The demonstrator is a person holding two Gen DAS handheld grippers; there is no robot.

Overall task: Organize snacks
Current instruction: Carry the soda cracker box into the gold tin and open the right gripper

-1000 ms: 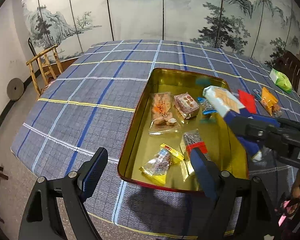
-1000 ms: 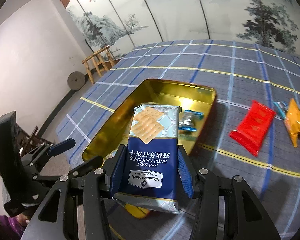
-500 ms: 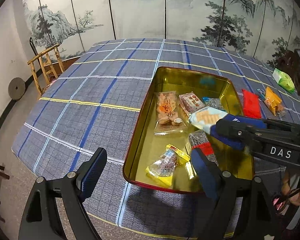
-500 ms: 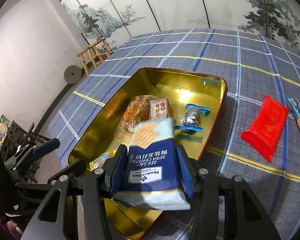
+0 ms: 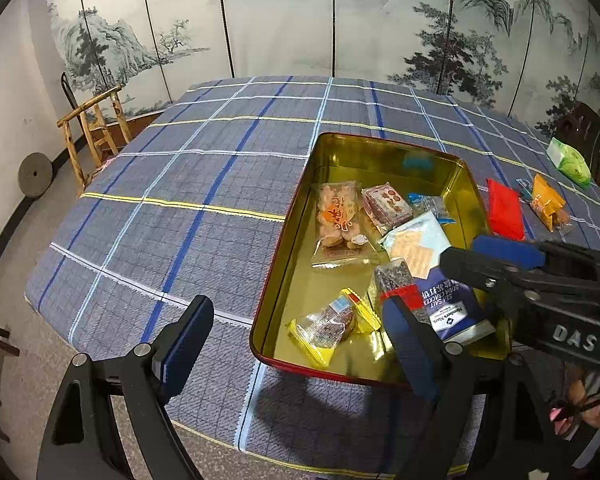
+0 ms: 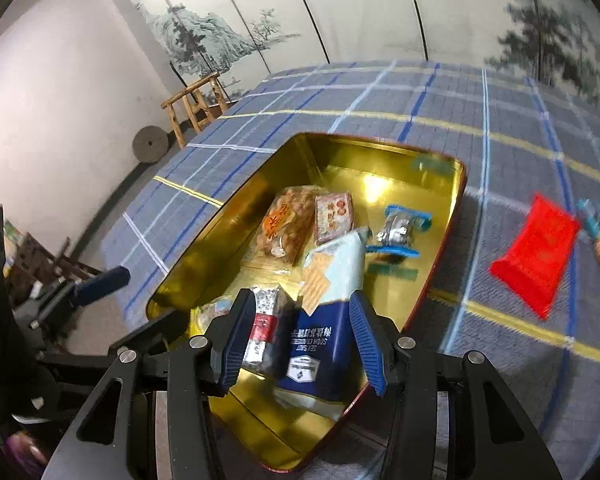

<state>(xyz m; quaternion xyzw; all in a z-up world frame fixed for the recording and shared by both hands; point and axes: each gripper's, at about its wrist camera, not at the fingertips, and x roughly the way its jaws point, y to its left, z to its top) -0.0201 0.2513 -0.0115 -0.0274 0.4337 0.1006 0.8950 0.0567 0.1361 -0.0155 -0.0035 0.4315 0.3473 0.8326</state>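
A gold tin tray (image 5: pixel 336 152) (image 6: pixel 380 152) with a red rim holds several snack packets. A blue and pale soda cracker pack (image 5: pixel 428 264) (image 6: pixel 328 312) lies in the tray, free between the spread fingers of my right gripper (image 6: pixel 300 336), which is open just above the tray's near end. My left gripper (image 5: pixel 296 344) is open and empty over the tray's near left corner. A red packet (image 5: pixel 504 208) (image 6: pixel 536 256), an orange packet (image 5: pixel 548 204) and a green packet (image 5: pixel 570 162) lie on the cloth to the right of the tray.
The table has a blue plaid cloth (image 5: pixel 180 200). A wooden chair (image 5: pixel 96 128) and a round stone (image 5: pixel 35 174) stand by the left wall. A painted folding screen (image 5: pixel 340 20) stands behind the table. A dark chair (image 5: pixel 580 128) is at the far right.
My right gripper lowered the cracker pack into the tray and opened, letting it go. The pack now rests among the other snacks. The left gripper barely moved.
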